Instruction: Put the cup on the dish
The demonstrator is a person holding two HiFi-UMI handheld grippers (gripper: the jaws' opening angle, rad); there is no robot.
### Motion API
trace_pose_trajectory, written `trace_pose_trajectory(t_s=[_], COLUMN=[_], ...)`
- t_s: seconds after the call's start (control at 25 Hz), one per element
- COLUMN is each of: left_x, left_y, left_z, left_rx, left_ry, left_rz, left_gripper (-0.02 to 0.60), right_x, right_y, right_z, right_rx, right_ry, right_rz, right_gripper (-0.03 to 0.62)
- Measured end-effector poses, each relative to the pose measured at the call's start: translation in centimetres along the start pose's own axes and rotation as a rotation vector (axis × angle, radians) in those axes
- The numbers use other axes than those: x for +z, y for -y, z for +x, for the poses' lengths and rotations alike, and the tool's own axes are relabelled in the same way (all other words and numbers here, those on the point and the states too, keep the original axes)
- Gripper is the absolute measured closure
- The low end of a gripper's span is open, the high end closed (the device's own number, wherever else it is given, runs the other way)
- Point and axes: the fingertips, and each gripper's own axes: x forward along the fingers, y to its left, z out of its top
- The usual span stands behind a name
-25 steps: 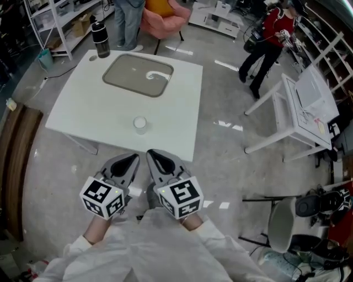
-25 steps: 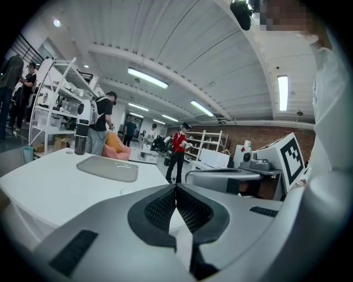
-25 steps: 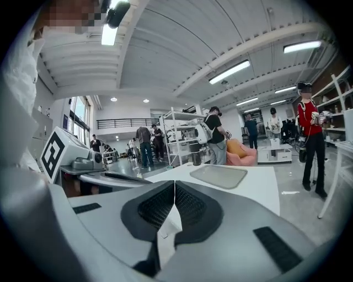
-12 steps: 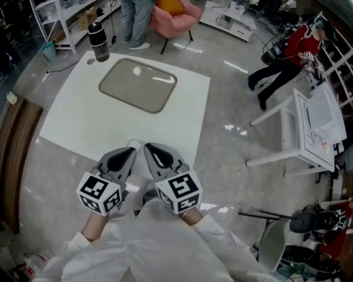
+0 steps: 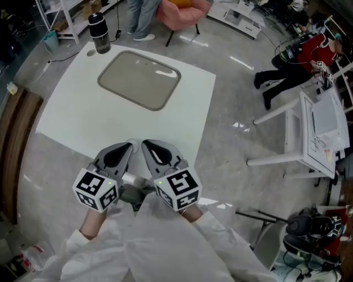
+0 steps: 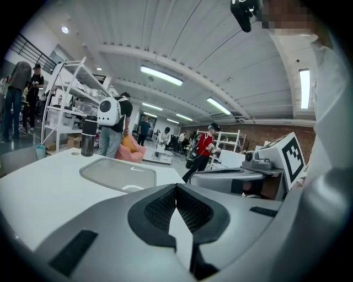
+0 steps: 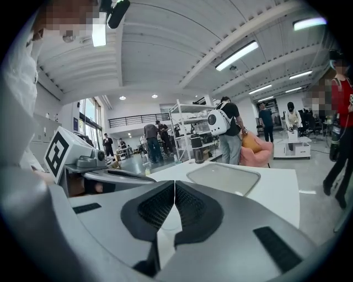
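A grey rounded-rectangle dish (image 5: 139, 80) lies on the far half of the white table (image 5: 71, 118). The cup is almost hidden behind the jaws in the head view. In the left gripper view only its pale rim (image 6: 131, 188) peeks over the jaws, in front of the dish (image 6: 116, 173). My left gripper (image 5: 129, 146) and right gripper (image 5: 145, 144) hover side by side at the table's near edge, both shut and holding nothing. In their own views the left gripper (image 6: 176, 187) and right gripper (image 7: 175, 184) have pads touching. The dish (image 7: 223, 177) lies ahead on the right.
A black bottle (image 5: 98, 33) stands at the table's far left corner. Behind it are a pink chair (image 5: 182, 8), a standing person (image 5: 140, 16) and shelves. A white side table (image 5: 314, 126) stands to the right, with a person in red (image 5: 300, 55) nearby.
Both grippers have come forward to the table's near edge. The cup, plainly visible a second ago ahead of the jaws, is now covered by them. Both stay shut.
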Motion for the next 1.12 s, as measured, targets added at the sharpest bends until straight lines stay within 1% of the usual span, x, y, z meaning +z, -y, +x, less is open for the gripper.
trace_pose_trajectory(t_s=[0.24, 0.4, 0.56, 0.76, 0.96, 1.12], left_x=[-0.9, -1.3, -0.8, -0.4, -1.0, -1.7], left_y=[-0.1, -0.7, -1.2, -1.6, -1.7, -2.0], left_z=[-0.7, -1.0, -1.0, -1.0, -0.9, -1.3], left_rx=[0.002, -0.026, -0.054, -0.08, -0.086, -0.075], left_ry=[-0.026, -0.047, -0.071, -0.074, -0.097, -0.117], left_rz=[-0.002, 0.0, 0.017, 0.038, 0.059, 0.079], left_gripper=[0.574, 0.574, 0.574, 0.574, 0.574, 0.574], right_x=[-0.7, -0.9, -0.3, -0.1, -0.3, -0.9], right_y=[-0.6, -1.2, -1.2, -1.4, -1.0, -1.7], right_z=[0.4, 0.9, 0.7, 0.6, 0.8, 1.1], right_rx=[0.01, -0.004, -0.034, -0.046, -0.068, -0.064], right_ry=[-0.012, -0.012, -0.004, 0.011, 0.006, -0.008], right_rz=[0.021, 0.034, 0.053, 0.073, 0.083, 0.089], right_gripper=[0.58, 0.58, 0.58, 0.58, 0.58, 0.58])
